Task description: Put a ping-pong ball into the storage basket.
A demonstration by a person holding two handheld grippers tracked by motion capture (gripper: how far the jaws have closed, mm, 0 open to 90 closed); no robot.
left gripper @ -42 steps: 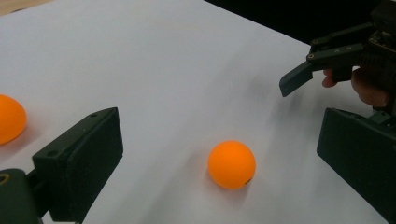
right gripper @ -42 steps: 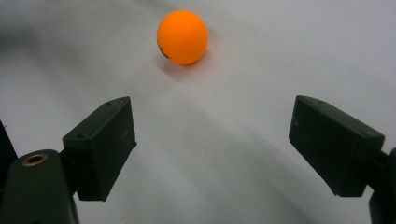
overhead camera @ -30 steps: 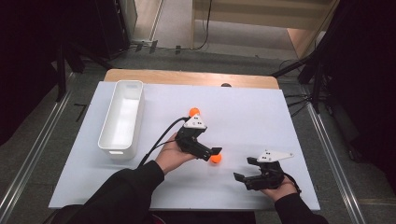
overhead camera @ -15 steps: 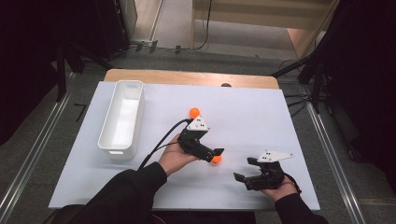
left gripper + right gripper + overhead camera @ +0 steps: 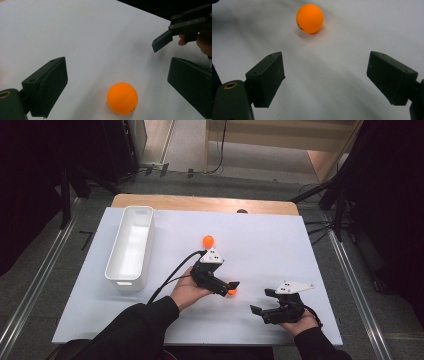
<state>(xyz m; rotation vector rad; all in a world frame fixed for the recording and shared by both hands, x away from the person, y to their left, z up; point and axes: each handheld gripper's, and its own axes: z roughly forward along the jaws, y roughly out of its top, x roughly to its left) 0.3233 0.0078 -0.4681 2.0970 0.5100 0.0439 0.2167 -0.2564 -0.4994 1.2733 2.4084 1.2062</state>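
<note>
An orange ball (image 5: 232,292) (image 5: 122,98) lies on the white table sheet (image 5: 260,245), between the jaws of my left gripper (image 5: 228,288) (image 5: 117,75). That gripper is open, and neither jaw touches the ball. My right gripper (image 5: 262,301) (image 5: 325,65) rests low to the ball's right, open and holding nothing; its jaws point at that ball (image 5: 309,18), which lies a little way ahead. The right gripper (image 5: 185,25) also appears far off in the left gripper view. A second orange ball (image 5: 208,240) sits farther back on the sheet.
A long white bin (image 5: 130,247) stands at the left side of the sheet, with nothing visible inside it. Behind the sheet runs the wooden table edge (image 5: 200,202). A black cable (image 5: 172,275) trails from the left gripper toward the person's sleeve.
My left gripper has shifted slightly right and toward the near edge, so its jaws now straddle the near ball. The ball and my right gripper have stayed put.
</note>
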